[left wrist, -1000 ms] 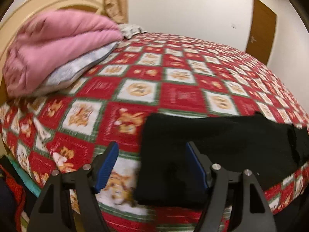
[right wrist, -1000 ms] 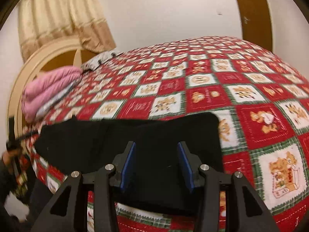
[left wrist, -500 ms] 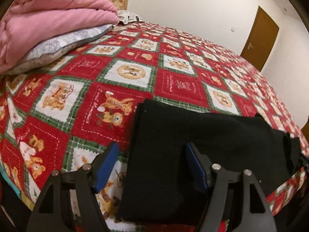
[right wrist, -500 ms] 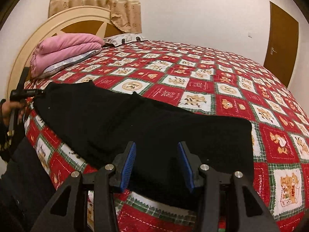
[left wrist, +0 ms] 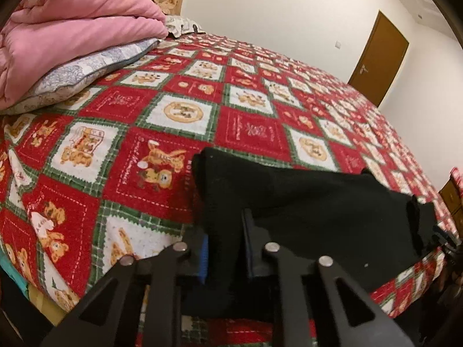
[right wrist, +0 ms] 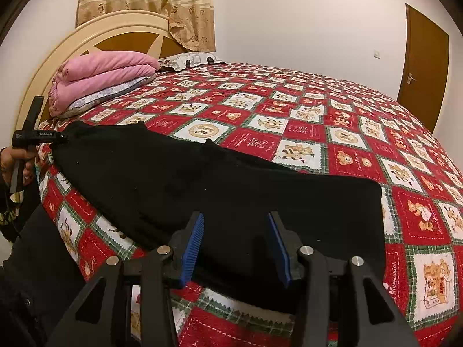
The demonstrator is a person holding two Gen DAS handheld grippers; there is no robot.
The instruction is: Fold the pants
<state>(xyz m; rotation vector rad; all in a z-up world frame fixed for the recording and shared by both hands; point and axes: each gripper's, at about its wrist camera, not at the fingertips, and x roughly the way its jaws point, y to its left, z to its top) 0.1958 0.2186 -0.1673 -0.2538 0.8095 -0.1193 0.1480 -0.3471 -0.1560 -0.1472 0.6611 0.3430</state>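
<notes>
Black pants lie stretched along the near edge of the bed, also seen in the left wrist view. My left gripper is shut on the pants' left end, with black cloth pinched between its blue pads. It shows at the far left of the right wrist view, at the pants' end. My right gripper is open, its blue pads standing over the pants' right end near the bed edge, holding nothing.
The bed carries a red, green and white patchwork quilt. A folded pink blanket on a grey pillow lies at the headboard. A brown door stands at the far right wall.
My left gripper has closed from wide open onto the pants' left end. My right gripper has stayed open and has moved slightly closer over the right end.
</notes>
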